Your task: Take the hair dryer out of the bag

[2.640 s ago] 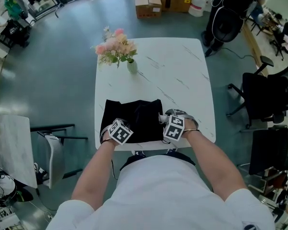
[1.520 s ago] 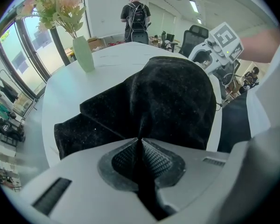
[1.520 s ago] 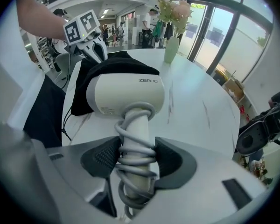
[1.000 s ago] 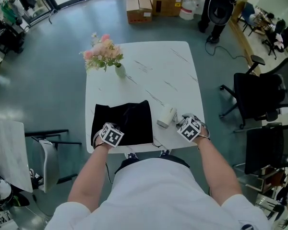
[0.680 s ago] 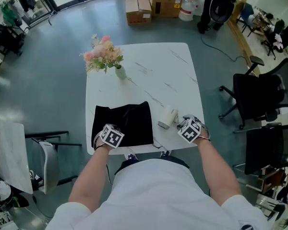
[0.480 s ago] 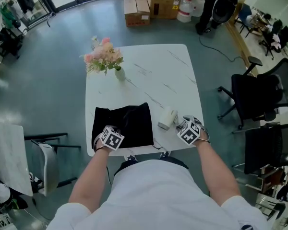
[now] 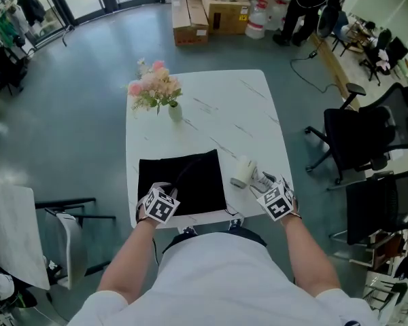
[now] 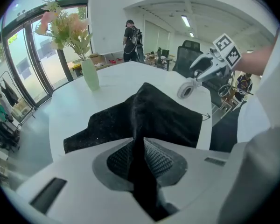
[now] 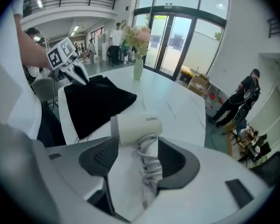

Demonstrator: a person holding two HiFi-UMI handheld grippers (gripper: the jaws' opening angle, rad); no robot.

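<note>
A black cloth bag [image 7: 183, 182] lies flat on the near part of the white table [image 7: 211, 114]. My left gripper [image 7: 162, 194] is at its near left edge, pinching a fold of the bag [image 8: 149, 115] that rises in a peak to the pads. Its jaws have just been opening a little, with the cloth still between them. The white hair dryer [image 7: 242, 171] lies on the table right of the bag. My right gripper [image 7: 262, 182] stands open around the cord-wrapped handle of the hair dryer [image 9: 135, 125]. Those jaws have just been opening, and a gap shows beside the handle.
A vase of pink flowers [image 7: 164, 94] stands at the table's far left. Black office chairs [image 7: 360, 138] stand to the right, a folding chair [image 7: 68, 216] to the left. Cardboard boxes [image 7: 204, 9] and a person [image 7: 313, 5] are beyond the table.
The hair dryer went from the bag's mouth to the table right of the bag. Since then both grippers have risen, the left lifting a fold of the bag.
</note>
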